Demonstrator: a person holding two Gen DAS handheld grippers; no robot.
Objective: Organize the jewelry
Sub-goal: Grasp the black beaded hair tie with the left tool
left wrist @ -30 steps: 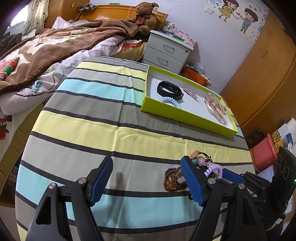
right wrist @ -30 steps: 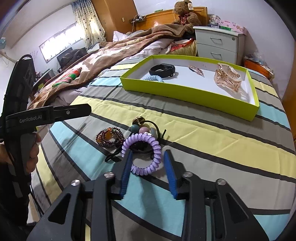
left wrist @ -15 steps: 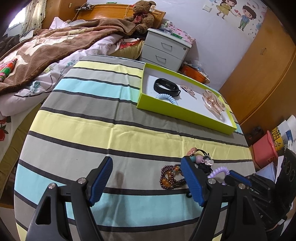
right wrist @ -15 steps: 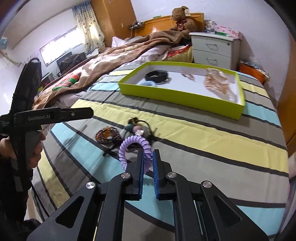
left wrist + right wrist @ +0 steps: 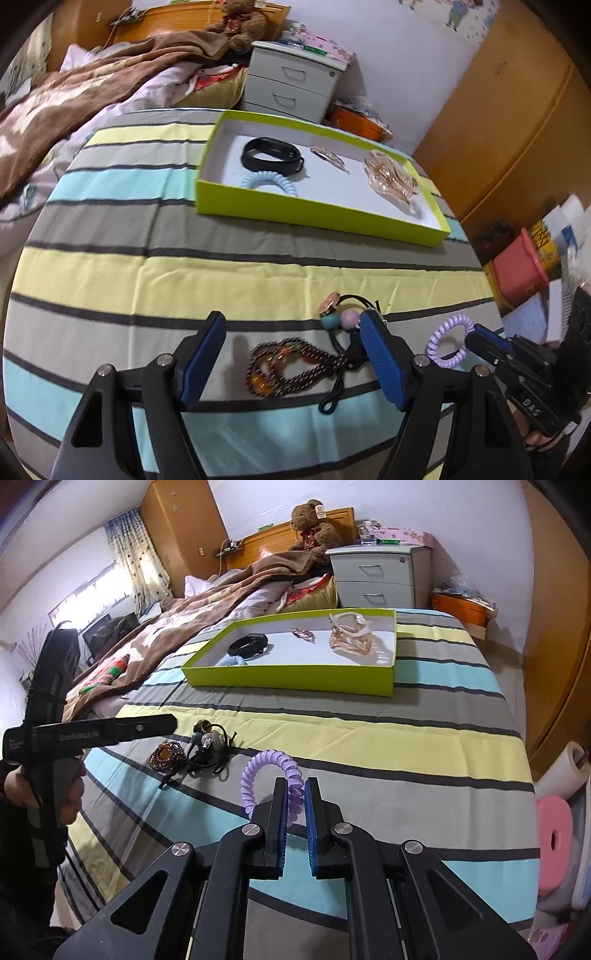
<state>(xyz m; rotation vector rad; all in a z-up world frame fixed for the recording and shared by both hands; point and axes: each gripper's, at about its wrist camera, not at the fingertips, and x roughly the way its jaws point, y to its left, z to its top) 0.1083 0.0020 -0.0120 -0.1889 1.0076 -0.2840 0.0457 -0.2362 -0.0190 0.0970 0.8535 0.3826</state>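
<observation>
My right gripper [image 5: 294,792] is shut on a purple spiral hair tie [image 5: 258,771] and holds it above the striped bedspread; it also shows in the left wrist view [image 5: 448,341]. My left gripper [image 5: 293,332] is open and empty over a brown bead bracelet [image 5: 280,363] and a black hair tie with beads [image 5: 341,319]. The green tray [image 5: 321,212] lies farther back and holds a black band [image 5: 271,153], a blue spiral tie [image 5: 269,181], a rose hair clip [image 5: 328,157] and a clear claw clip [image 5: 391,177].
A grey nightstand [image 5: 291,88] stands behind the tray. A brown blanket [image 5: 74,96] covers the bed's left side. A red bin [image 5: 517,269] and a pink roll [image 5: 554,842] stand off the bed's right edge.
My right gripper closed on the purple hair tie and lifted it off the bedspread, away from the pile. My left gripper moved forward over the bead bracelet.
</observation>
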